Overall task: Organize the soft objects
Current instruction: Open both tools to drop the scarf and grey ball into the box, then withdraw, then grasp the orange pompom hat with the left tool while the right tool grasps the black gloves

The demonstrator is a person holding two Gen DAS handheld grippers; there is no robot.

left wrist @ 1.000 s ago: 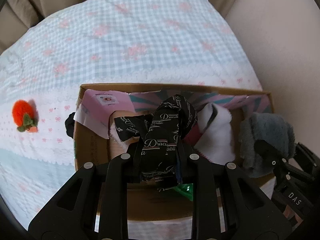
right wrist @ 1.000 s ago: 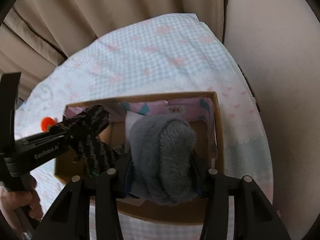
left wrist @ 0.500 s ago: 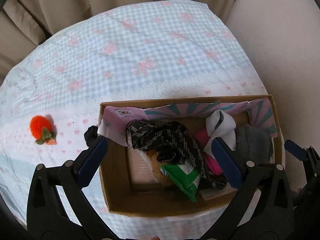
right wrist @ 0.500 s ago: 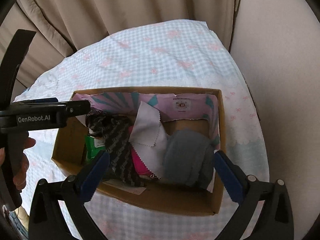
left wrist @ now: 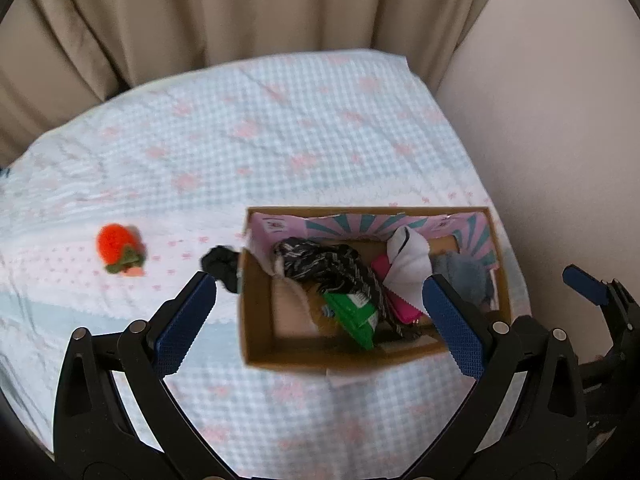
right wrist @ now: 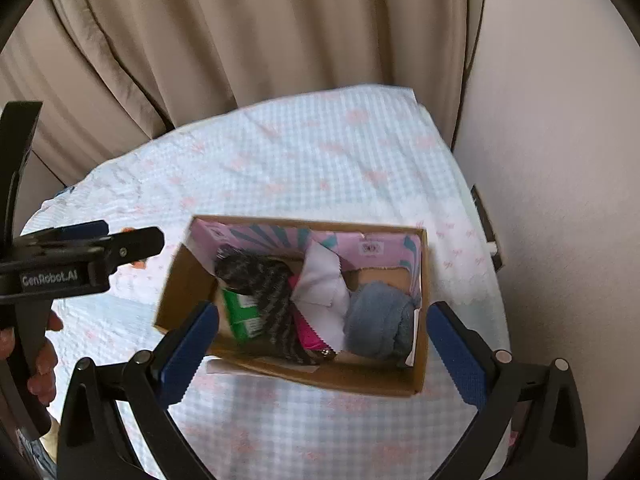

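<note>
Although small and feather-light, looks squashy: red knitted strawberry (left wrist: pixel 119 249) on the checked tablecloth (left wrist: pixel 304 148), at nine o'clock from the cardboard box (left wrist: pixel 256 320), well apart. Best pinched across the plump red body, not the green leaves. Black scrunchie (left wrist: pixel 220 266) touching the box wall, equally limp. Left gripper (left wrist: pixel 316 316) and right gripper (right wrist: pixel 320 340) both spread wide, empty.

Home: curtains (right wrist: pixel 248 40), floral tablecloth (left wrist: pixel 280 128)

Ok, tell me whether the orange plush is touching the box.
Apart. The left wrist view shows the orange plush lying on the bedspread, with a bare strip of cloth and a black item between it and the box.
</note>
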